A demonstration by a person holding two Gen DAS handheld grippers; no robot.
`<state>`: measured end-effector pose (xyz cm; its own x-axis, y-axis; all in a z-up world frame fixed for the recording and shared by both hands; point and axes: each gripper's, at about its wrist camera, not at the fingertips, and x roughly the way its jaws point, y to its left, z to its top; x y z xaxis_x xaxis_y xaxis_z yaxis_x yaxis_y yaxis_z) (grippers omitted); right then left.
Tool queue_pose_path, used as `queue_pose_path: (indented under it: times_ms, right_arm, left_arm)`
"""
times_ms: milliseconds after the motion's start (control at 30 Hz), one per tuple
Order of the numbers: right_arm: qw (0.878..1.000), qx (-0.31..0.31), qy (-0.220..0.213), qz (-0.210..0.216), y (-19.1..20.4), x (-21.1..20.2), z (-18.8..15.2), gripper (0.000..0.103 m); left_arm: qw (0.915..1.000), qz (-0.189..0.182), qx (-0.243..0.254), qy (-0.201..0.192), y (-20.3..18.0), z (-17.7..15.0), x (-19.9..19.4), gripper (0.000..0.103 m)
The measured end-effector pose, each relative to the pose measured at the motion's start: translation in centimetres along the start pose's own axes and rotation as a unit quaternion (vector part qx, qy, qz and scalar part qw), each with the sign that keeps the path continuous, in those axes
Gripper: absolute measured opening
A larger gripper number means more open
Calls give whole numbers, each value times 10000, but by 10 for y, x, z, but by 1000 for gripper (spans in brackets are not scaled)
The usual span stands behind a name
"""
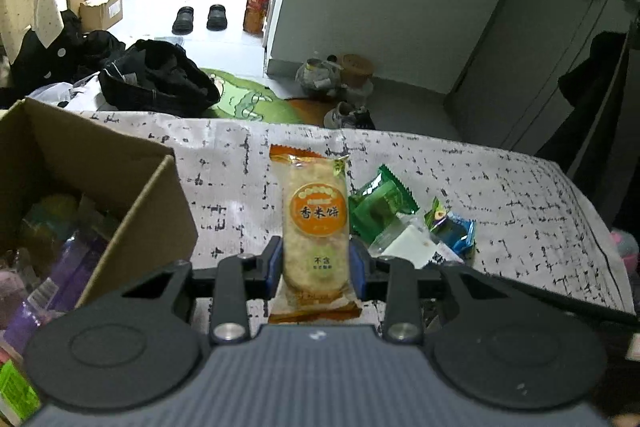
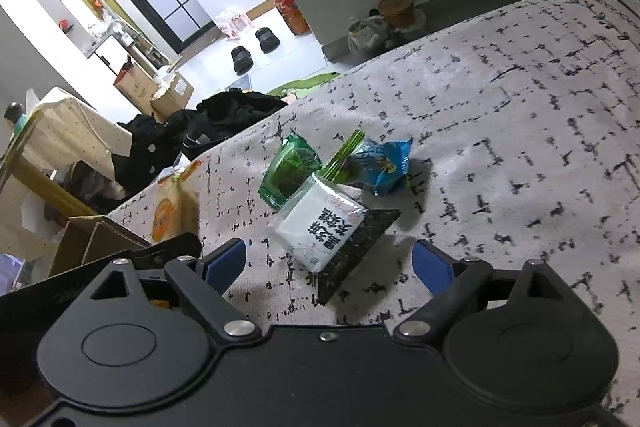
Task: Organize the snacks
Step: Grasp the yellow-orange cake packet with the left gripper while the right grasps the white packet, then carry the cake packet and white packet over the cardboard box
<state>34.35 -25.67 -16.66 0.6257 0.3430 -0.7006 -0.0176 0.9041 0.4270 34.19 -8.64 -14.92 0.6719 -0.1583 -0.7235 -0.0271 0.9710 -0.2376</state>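
Observation:
My left gripper (image 1: pixel 316 263) is shut on an orange rice cracker packet (image 1: pixel 314 223), held upright above the patterned cloth; the packet also shows blurred in the right wrist view (image 2: pixel 170 205). A cardboard box (image 1: pixel 152 195) holding several snacks stands to its left. On the cloth lie a green packet (image 1: pixel 380 205), a white and black packet (image 1: pixel 408 245) and a blue packet (image 1: pixel 454 229). My right gripper (image 2: pixel 328 263) is open and empty, with the white and black packet (image 2: pixel 328 231) just ahead between its fingers, the green packet (image 2: pixel 290 169) and blue packet (image 2: pixel 382 163) beyond.
The grey patterned cloth (image 2: pixel 500 131) covers the surface, with its far edge (image 1: pixel 400 133) dropping to the floor. Black bags (image 1: pixel 156 79) and a green mat (image 1: pixel 248 99) lie on the floor beyond. The box corner (image 2: pixel 90 239) shows at the right view's left.

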Motion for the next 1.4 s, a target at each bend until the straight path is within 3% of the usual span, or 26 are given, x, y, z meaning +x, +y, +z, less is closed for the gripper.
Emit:
queue_pose_path:
  times_ms: [200, 367, 533, 700, 833, 933, 1000, 1033, 1067, 1133, 1400]
  right_arm:
    - [9997, -41, 9, -240, 13, 15, 4, 91]
    - [9974, -561, -140, -425, 22, 17, 8, 94]
    - [9906, -1264, -448, -256, 24, 6, 11, 101]
    - [9911, -1304, -239, 128, 18, 14, 16, 100]
    - [9919, -1258, 136, 98, 16, 21, 12, 93]
    - [9861, -1643, 208, -118, 25, 22, 4, 90]
    - [9785, -2007, 272, -386, 33, 24, -1, 82]
    - [9737, -2187, 296, -570, 38, 24, -3, 70]
    - [9692, -2337, 328, -710, 42, 24, -4, 65]
    - [9666, -2417, 430, -737, 44, 20, -4, 61]
    - [9816, -1832, 326, -428, 39, -12, -3, 58]
  left_arm:
    - [9998, -37, -84, -184, 10, 2, -7, 33]
    - [9994, -119, -158, -266, 14, 9, -11, 33]
    - [9992, -130, -217, -322, 18, 11, -13, 33]
    - [9991, -78, -264, -325, 22, 12, -14, 33]
    - [9993, -54, -235, -285, 22, 10, -16, 33]
    - [9995, -68, -170, -273, 21, 9, -18, 33]
    - [9995, -55, -160, -264, 21, 8, -17, 33]
    - [9995, -47, -173, -258, 22, 8, -18, 33]
    - [9995, -33, -189, -252, 23, 8, -18, 33]
    - [9994, -11, -211, -263, 23, 8, -20, 33]
    - [9988, 29, -237, -422, 24, 6, -43, 33]
